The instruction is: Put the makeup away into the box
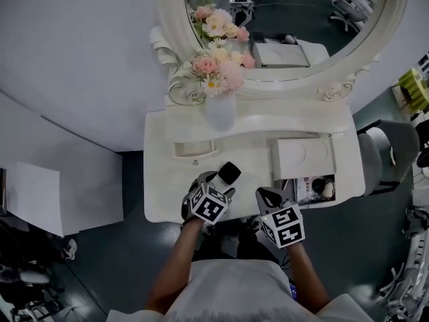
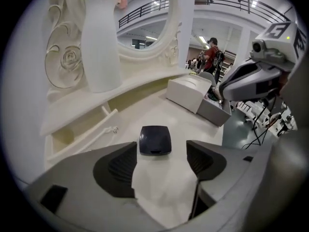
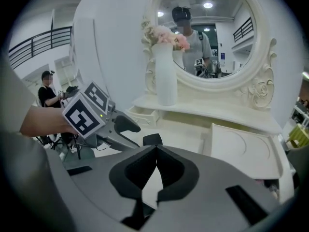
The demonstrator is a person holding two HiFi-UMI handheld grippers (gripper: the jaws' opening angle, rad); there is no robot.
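A black square compact [image 1: 229, 173] lies flat on the white vanity table [image 1: 161, 193]. My left gripper [image 1: 218, 184] hovers just short of it with its jaws open. In the left gripper view the compact [image 2: 155, 139] sits on the tabletop just beyond the fingertips, and nothing is between the pads of the left gripper [image 2: 161, 153]. My right gripper [image 1: 269, 197] is shut and empty, a little to the right. Its tips meet in the right gripper view [image 3: 155, 151], with the compact [image 3: 152, 139] just past them. The makeup box [image 1: 315, 189] stands open at the table's right front, its white lid [image 1: 303, 156] raised.
A white vase of flowers [image 1: 220, 109] stands on the shelf below the oval mirror [image 1: 295, 25]. A small drawer [image 1: 193, 148] is pulled out at the left. A grey chair [image 1: 392, 149] stands right of the table. A person [image 2: 212, 57] stands far off.
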